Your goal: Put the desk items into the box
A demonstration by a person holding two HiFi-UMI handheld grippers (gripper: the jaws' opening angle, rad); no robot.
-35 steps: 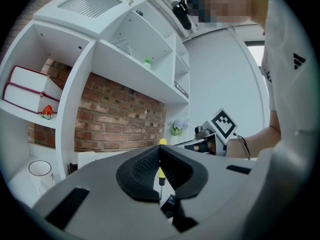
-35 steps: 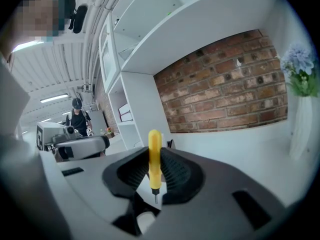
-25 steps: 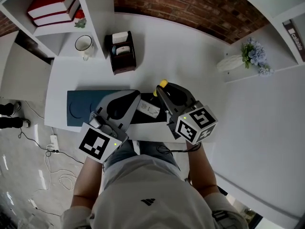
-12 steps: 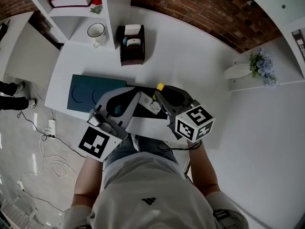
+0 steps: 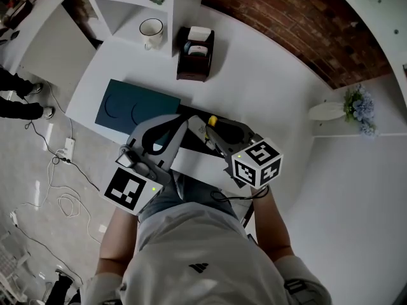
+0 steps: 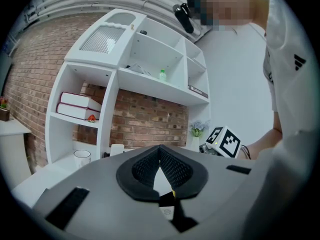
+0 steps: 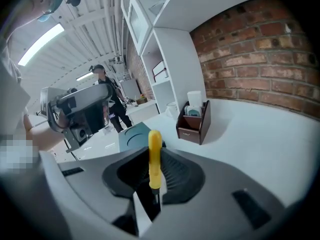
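In the head view my left gripper is shut on a small white flat item above the desk's front edge. In the left gripper view that white item is pinched between the black pads. My right gripper is shut on a yellow-handled tool. The right gripper view shows the tool's yellow handle upright between the jaws and its dark shaft below. A dark box lies under both grippers, mostly hidden.
A dark teal pad lies to the left on the white desk. A brown organizer and a white mug stand at the back by the shelf. A vase with flowers stands at the right. A person stands in the background.
Both grippers keep their hold and stay close together over the desk's front edge. The head view has shifted, so the pad, the organizer and the mug show further right.
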